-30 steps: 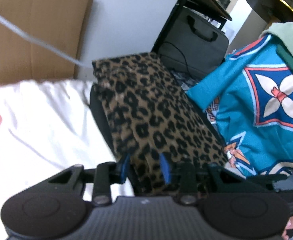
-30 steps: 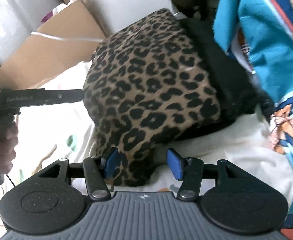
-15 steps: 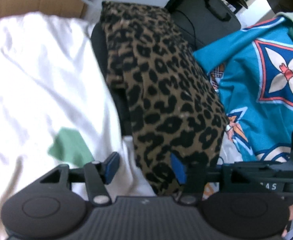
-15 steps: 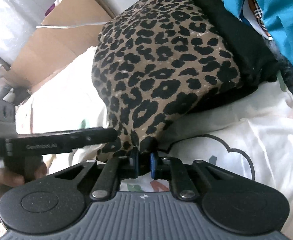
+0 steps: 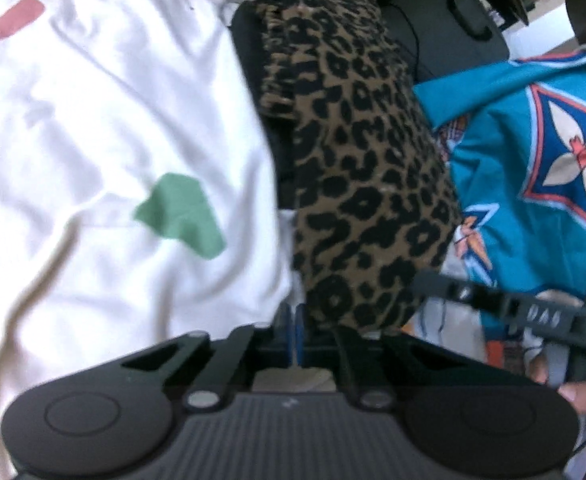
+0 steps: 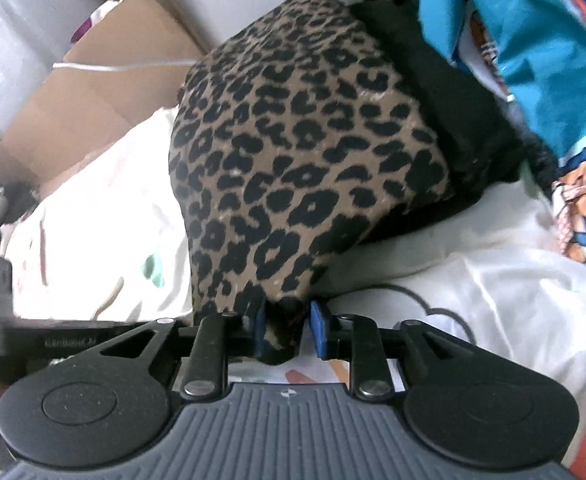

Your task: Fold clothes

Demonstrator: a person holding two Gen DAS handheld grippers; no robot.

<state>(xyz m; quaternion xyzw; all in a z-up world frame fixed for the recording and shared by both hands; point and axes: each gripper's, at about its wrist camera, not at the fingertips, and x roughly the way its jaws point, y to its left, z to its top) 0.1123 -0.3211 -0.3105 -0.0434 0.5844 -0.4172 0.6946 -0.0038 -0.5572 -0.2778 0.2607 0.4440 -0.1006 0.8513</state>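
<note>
A folded leopard-print garment [image 5: 365, 168] with a black lining lies on a white printed sheet [image 5: 93, 128]. My left gripper [image 5: 292, 334] is shut at the garment's near left edge; whether cloth is pinched between its blue pads is hidden. In the right wrist view the same garment [image 6: 293, 152] fills the middle. My right gripper [image 6: 287, 330] has its blue pads partly apart with the garment's near corner between them. The right gripper also shows in the left wrist view [image 5: 533, 312].
A teal patterned cloth [image 5: 533, 152] lies heaped right of the garment, also in the right wrist view [image 6: 533, 40]. Cardboard boxes [image 6: 93, 108] stand behind the sheet. A black bag [image 5: 445, 28] sits under a dark table at the back.
My left gripper went from open to shut and moved to the garment's near left edge. My right gripper, shut on the corner half a second ago, has opened partly.
</note>
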